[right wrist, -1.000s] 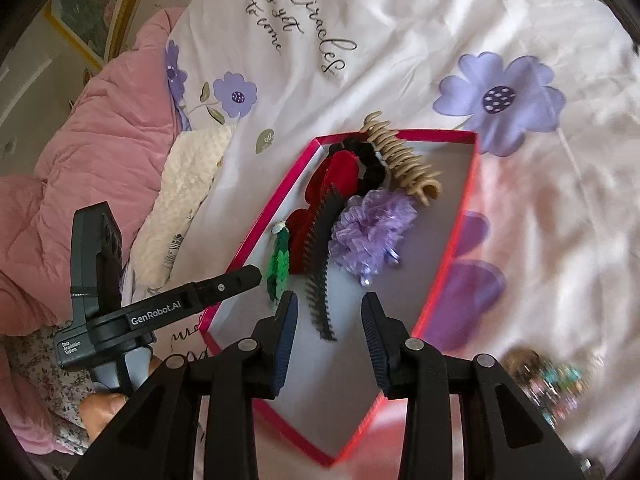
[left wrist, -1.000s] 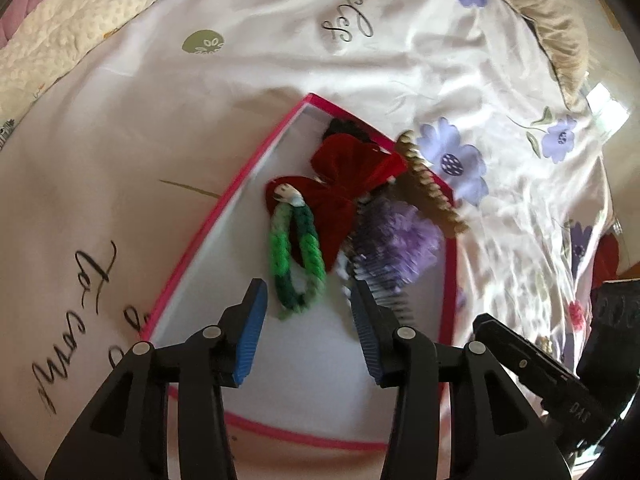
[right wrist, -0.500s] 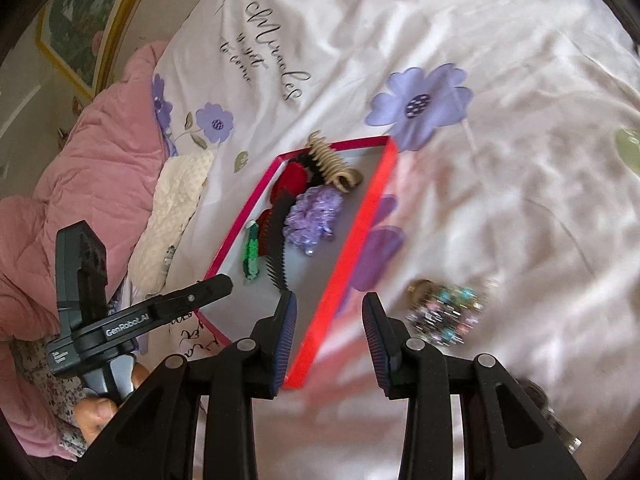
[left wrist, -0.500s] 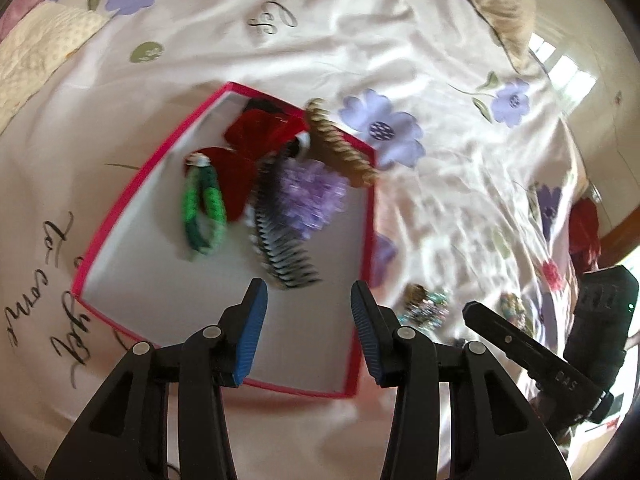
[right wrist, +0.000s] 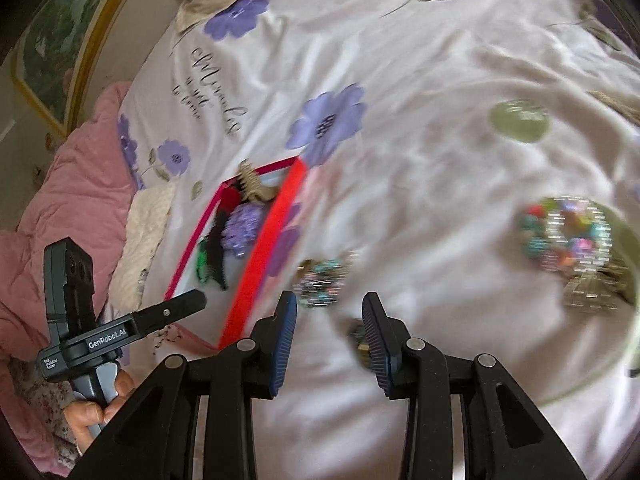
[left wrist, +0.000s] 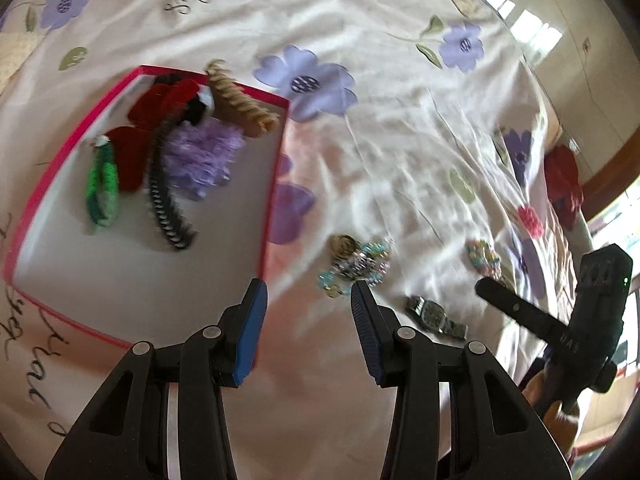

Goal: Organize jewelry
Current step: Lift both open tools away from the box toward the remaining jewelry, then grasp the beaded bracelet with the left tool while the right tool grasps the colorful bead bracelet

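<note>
Left gripper (left wrist: 306, 294): jaws apart, nothing between them, held above the bedsheet (left wrist: 400, 140) just right of the box's near right wall. Directly ahead of the fingertips lies a beaded bracelet (left wrist: 356, 260), a loose heap of teal and pink beads with a brass-coloured piece at its upper left. Just right of the right finger, a wristwatch (left wrist: 434, 316) lies flat on the sheet. Farther right, a 2nd, multicoloured beaded piece (left wrist: 482, 256) sits near the other handle.

Right gripper (right wrist: 330, 312): jaws also apart and empty, hovering over the sheet. The same beaded bracelet (right wrist: 322, 276) shows just above its left finger; a dark small item partly hidden by the right finger is probably the watch, too blurred to confirm. The colourful beaded piece (right wrist: 568, 236) lies well to the right, smeared by blur.

Box (left wrist: 276, 184): shallow, red-rimmed, pale floor. Hair things are crowded at its far end: green braided band (left wrist: 102, 184), black comb (left wrist: 166, 208), purple scrunchie (left wrist: 200, 156), red bow (left wrist: 168, 100), tan claw clip (left wrist: 240, 100). The near half is bare, likely left free for the jewelry.

Judgement: both tools open and aimed at the loose pieces outside the box suggests a pick is next, the bracelet being closest. Loose beads may slip from a partial pinch.
</note>
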Tool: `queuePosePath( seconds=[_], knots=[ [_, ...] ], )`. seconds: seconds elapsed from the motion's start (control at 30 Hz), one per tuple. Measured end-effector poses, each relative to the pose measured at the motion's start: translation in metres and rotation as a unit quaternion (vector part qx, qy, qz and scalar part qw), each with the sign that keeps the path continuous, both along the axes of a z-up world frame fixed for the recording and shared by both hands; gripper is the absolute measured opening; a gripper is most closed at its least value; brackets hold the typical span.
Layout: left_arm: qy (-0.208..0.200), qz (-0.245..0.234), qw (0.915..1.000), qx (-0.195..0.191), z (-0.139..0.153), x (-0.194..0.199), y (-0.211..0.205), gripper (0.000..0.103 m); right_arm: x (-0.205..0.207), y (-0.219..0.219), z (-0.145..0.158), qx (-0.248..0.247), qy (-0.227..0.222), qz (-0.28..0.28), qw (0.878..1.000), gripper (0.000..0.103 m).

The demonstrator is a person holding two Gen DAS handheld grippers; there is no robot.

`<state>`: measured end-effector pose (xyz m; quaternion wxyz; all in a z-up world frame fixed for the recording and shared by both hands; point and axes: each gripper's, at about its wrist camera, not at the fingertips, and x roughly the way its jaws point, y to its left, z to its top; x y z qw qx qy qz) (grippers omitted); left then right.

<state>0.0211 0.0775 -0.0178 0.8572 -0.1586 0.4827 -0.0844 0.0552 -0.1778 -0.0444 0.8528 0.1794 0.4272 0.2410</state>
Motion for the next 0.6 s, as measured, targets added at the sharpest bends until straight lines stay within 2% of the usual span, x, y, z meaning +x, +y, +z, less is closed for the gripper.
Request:
queuePosePath(
  seconds=[0.27, 0.6],
  knots=[
    [0.012, -0.042, 0.9988, 0.023, -0.012, 0.004, -0.035, 0.042, -0.003, -0.055, -0.005, -0.018, 0.003, -0.061, 0.998, 0.039],
    [0.022, -0.099, 0.989, 0.107, -0.034, 0.029, -0.071, 0.042, 0.018, -0.097, -0.011, -0.055, 0.006, -0.112, 0.992, 0.041]
  ],
)
